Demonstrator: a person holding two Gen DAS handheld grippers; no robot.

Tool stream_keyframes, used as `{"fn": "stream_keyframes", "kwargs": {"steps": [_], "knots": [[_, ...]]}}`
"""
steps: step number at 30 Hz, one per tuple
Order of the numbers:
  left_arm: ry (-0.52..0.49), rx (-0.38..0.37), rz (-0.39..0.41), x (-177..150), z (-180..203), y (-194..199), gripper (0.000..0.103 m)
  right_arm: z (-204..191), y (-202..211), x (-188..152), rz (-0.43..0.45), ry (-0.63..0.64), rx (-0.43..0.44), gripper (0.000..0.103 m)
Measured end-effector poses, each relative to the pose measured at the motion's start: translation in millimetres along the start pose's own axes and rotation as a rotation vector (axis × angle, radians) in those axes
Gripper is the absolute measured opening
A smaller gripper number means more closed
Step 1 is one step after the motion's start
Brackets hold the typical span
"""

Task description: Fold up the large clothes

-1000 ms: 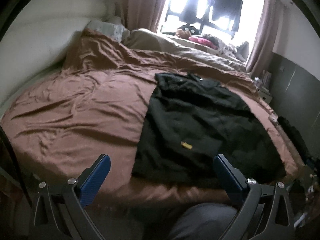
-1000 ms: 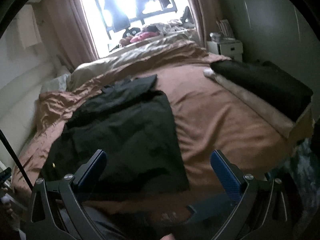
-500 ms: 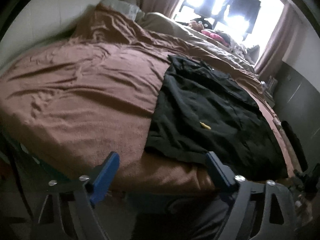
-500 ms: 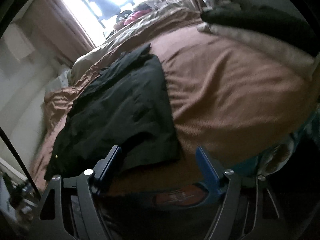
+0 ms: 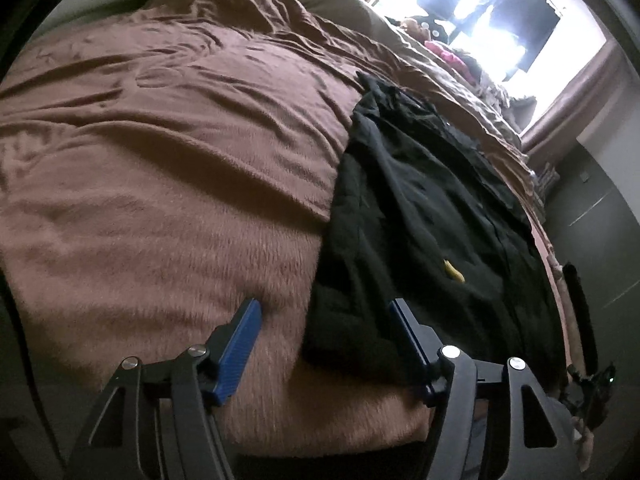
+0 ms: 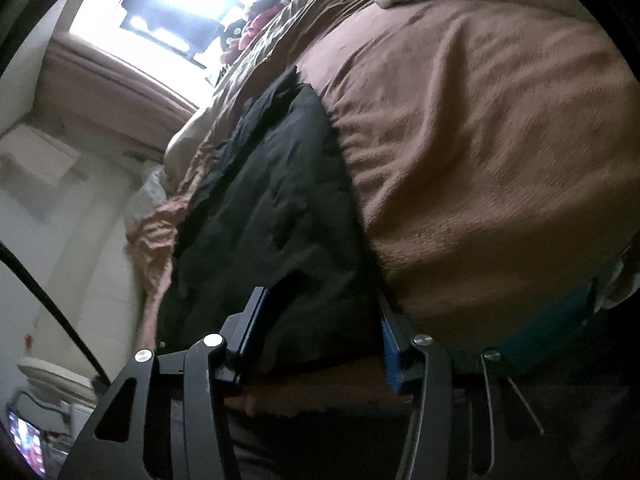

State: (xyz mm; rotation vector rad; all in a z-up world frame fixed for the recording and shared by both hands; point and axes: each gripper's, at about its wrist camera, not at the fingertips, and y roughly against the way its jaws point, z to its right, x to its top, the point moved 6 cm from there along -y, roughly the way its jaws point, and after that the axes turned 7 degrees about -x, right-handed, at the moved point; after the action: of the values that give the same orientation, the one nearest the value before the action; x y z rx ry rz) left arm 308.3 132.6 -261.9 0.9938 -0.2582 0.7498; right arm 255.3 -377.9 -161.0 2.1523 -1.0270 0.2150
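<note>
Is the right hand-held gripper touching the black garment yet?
Cannot tell. Right wrist view: the right hand-held gripper straddles the black garment hem, jaws just closing, but blur hides pad contact.

Brown fleece blanket (image 5: 168, 184) covers the bed, rumpled. Bright window (image 5: 500, 20) beyond, pink curtain (image 5: 568, 92) beside it.

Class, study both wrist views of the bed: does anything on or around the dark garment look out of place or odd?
One small thing: a yellow tag-like scrap lies on the black garment, bright against the dark cloth; what it is cannot be told. The garment itself lies flat on the brown fleece blanket, only lightly creased.
</note>
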Motion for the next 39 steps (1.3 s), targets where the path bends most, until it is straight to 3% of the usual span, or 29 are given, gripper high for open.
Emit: {"fn": "stream_keyframes", "kwargs": {"steps": [4, 7, 9, 10, 14, 17, 22, 26, 28, 29, 33, 39], "knots": [[0.033, -0.037, -0.012, 8, 0, -10, 0.067, 14, -9, -1, -0.004, -0.041, 0.051, 0.048], [0.095, -0.132, -0.027, 8, 3, -13, 0.064, 21, -9, -1, 0.004, -0.066, 0.078, 0.048], [0.126, -0.177, -0.049, 7, 5, -13, 0.056, 24, -15, -5, 0.013, -0.089, 0.103, 0.04], [0.144, -0.183, -0.054, 6, 3, -13, 0.052, 24, -17, -6, 0.014, -0.101, 0.12, 0.03], [0.216, -0.289, -0.069, 2, 8, -4, 0.046, 21, -15, -8, 0.042, -0.101, 0.177, 0.03], [0.203, -0.326, -0.054, 4, 18, 5, 0.046, 23, -19, -12, 0.037, -0.096, 0.177, 0.03], [0.231, -0.328, -0.029, 8, 22, -1, 0.046, 33, -37, -21, 0.007, -0.126, 0.114, 0.03], [0.216, -0.228, -0.046, 6, 22, -20, 0.044, 30, -34, -18, 0.043, -0.103, 0.078, 0.03], [0.229, -0.186, -0.031, 7, 17, -23, 0.022, 33, -33, -14, 0.081, -0.116, 0.04, 0.025], [0.244, -0.163, -0.019, 8, 13, -22, 0.016, 36, -33, -12, 0.092, -0.133, 0.021, 0.015], [0.253, -0.098, 0.001, 9, 9, -16, 0.006, 29, -27, -14, 0.123, -0.138, 0.026, 0.001], [0.217, -0.184, 0.097, 24, 34, 21, 0.004, 0, 12, -16, 0.191, -0.087, 0.101, 0.0]]}}
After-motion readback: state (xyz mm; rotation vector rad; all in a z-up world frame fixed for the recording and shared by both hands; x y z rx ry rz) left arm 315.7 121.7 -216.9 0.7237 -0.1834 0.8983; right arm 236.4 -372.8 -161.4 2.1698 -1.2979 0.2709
